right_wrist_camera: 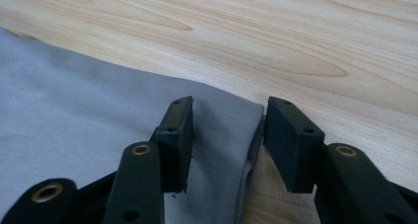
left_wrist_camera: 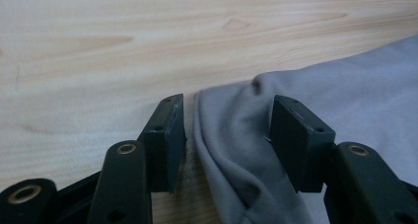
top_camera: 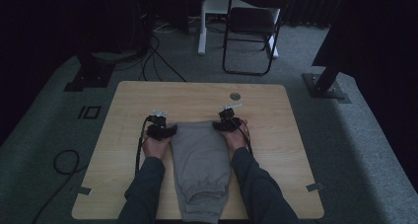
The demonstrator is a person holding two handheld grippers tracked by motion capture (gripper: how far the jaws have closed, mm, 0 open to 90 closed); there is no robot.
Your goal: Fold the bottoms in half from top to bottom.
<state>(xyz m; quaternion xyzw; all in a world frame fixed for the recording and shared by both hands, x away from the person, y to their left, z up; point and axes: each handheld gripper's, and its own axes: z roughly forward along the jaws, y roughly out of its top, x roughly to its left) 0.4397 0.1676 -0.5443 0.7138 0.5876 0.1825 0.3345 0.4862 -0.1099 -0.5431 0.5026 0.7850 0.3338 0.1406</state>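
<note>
A grey folded garment lies along the middle of the wooden table, its cuffed end toward the person. My left gripper rests at the garment's far left corner and my right gripper at its far right corner. In the left gripper view the left gripper stands open, with the bunched grey cloth edge loose between the jaws and no pad pressing on it. In the right gripper view the right gripper is open too, and the garment's corner lies flat between its jaws.
A round metal grommet sits in the table near its far edge. Behind the table stand a folding chair, a white desk leg and two black stand bases. Cables run over the carpet at the left.
</note>
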